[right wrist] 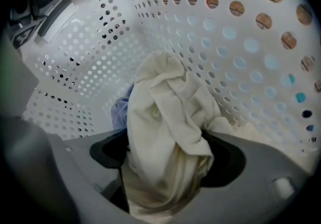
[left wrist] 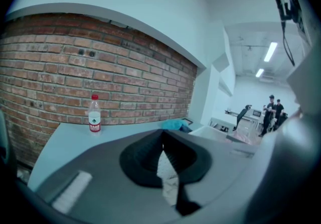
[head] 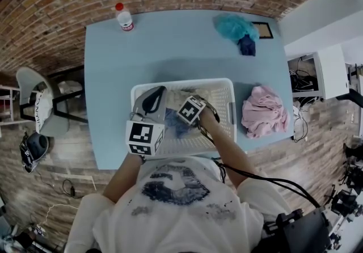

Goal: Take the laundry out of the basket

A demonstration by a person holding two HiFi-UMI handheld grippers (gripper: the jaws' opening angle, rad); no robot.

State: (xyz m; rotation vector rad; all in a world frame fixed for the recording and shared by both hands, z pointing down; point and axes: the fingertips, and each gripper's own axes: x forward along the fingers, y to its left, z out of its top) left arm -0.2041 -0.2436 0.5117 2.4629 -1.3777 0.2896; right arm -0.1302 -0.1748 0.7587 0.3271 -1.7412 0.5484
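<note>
A white perforated laundry basket (head: 227, 84) stands on the near half of the light blue table (head: 181, 47). My right gripper (head: 190, 111) reaches steeply down into it. In the right gripper view a bunched cream cloth (right wrist: 165, 117) fills the gap between its jaws, and the right gripper (right wrist: 165, 162) is shut on it. A bluish garment (right wrist: 120, 112) lies behind the cloth against the basket wall (right wrist: 241, 32). My left gripper (head: 152, 101) sits at the basket's left rim. In its own view the left gripper (left wrist: 162, 140) has its tips together, with a strip of white rim pinched between the jaws.
A pink garment (head: 264, 111) lies on the table right of the basket. A teal cloth (head: 233, 26) and a dark blue piece (head: 247, 46) lie at the far right corner. A red-capped water bottle (head: 123, 17) stands at the far left. A chair (head: 39, 104) is beside the table's left edge.
</note>
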